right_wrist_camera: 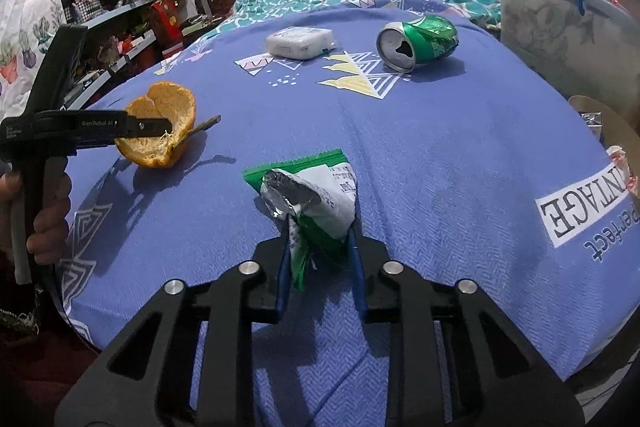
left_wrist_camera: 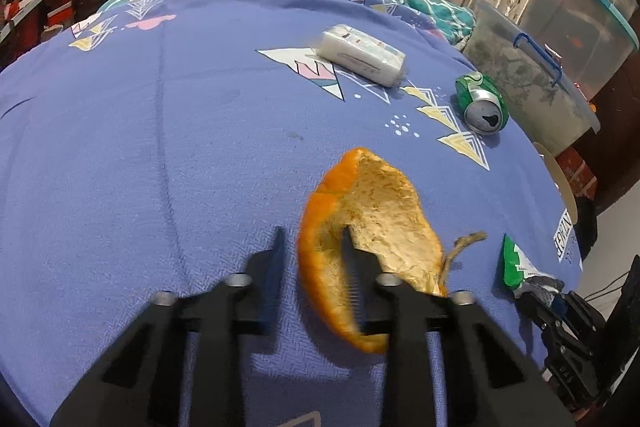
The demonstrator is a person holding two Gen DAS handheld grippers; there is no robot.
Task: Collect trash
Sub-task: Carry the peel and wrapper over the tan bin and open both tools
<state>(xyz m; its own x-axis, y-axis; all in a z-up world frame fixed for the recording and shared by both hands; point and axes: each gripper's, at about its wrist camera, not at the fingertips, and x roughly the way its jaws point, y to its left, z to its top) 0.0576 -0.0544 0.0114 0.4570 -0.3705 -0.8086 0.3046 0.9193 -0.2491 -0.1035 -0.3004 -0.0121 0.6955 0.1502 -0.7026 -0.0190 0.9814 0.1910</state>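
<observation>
A large orange peel (left_wrist_camera: 380, 211) stands on edge on the blue bedspread (left_wrist_camera: 160, 147). My left gripper (left_wrist_camera: 312, 239) is shut on the peel's wall, one finger inside the cup and one outside. The right wrist view shows the same peel (right_wrist_camera: 176, 103) held by that left gripper (right_wrist_camera: 164, 127), with a hand (right_wrist_camera: 48, 211) on its handle. My right gripper (right_wrist_camera: 319, 239) is shut on a crumpled green-and-white foil wrapper (right_wrist_camera: 320, 199), which rises from between its pads. In the left wrist view that wrapper (left_wrist_camera: 516, 263) and the right gripper (left_wrist_camera: 548, 299) sit at the lower right.
A crushed green can (right_wrist_camera: 418, 41) and a white tissue pack (right_wrist_camera: 300, 43) lie further up the bed. A brown stem (right_wrist_camera: 204, 125) lies beside the peel. A clear storage box (right_wrist_camera: 560, 27) with a blue handle stands off the bed's right edge, and cluttered shelves (right_wrist_camera: 120, 7) stand to the left.
</observation>
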